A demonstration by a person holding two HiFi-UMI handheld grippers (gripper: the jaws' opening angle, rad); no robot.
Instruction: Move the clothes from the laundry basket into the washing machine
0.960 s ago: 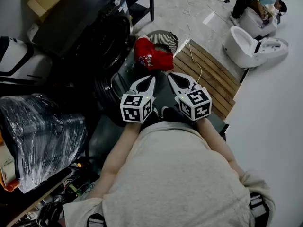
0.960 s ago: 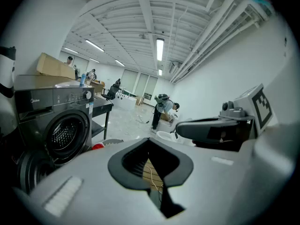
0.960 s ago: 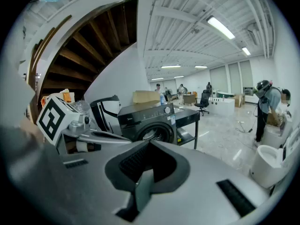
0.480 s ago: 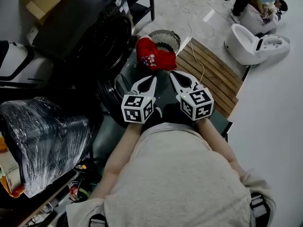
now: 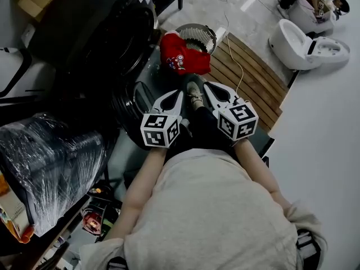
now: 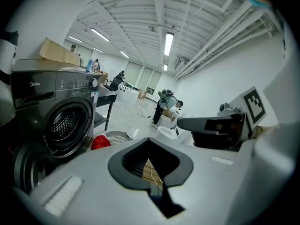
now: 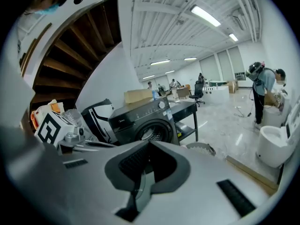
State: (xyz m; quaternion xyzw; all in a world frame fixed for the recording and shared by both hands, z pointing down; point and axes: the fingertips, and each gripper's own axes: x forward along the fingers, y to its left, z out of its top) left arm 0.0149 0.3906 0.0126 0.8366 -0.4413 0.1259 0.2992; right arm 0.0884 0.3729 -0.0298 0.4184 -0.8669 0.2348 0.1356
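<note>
Jaws of the left gripper and the right gripper are pressed together on nothing. Both are held side by side before the person's chest and angled down. Just beyond their tips shows the person's pale shoe. Further out, a red cloth garment hangs over the near rim of the round white slatted laundry basket, well apart from both grippers. Left of the basket stands the dark grey front-loading washing machine, with what looks like its round door swung open low beside the left gripper. Nothing is picked up yet. Reaching in with tips closed could nudge the garment off the rim onto the floor. A left-hand swing might strike the open door, and the thin cable across the brown wooden slatted platform could catch a foot.
</note>
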